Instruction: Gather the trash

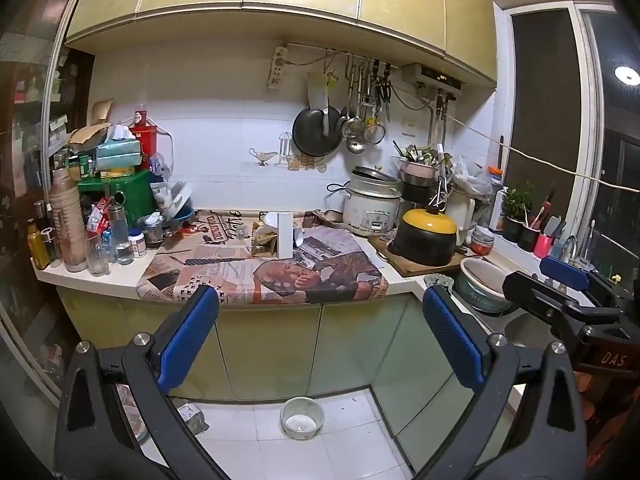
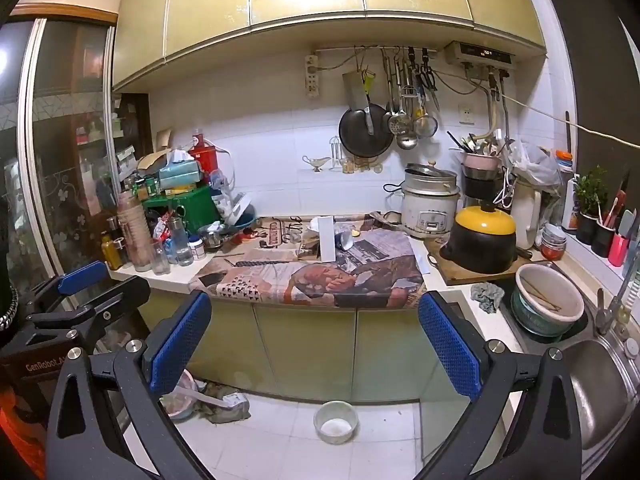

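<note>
ahead of the left gripper [image 1: 320,312] a white carton [image 1: 286,235] stands on the newspaper [image 1: 256,272]; rice cooker [image 1: 372,210] beyond to its right, floor bowl [image 1: 302,417] below between its fingers.

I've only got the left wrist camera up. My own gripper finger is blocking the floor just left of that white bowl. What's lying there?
Observer: A crumpled heap, cloth or wrappers with something white on top, lies against the cabinet doors, left of the white bowl.
Operator: And inside the big basin on the right? I only see its rim.
Observer: A pair of chopsticks lies slanted across its inside.
Operator: What's on the near side of it? The other gripper covers that.
Observer: A steel sink bowl, right beside the basin.
</note>
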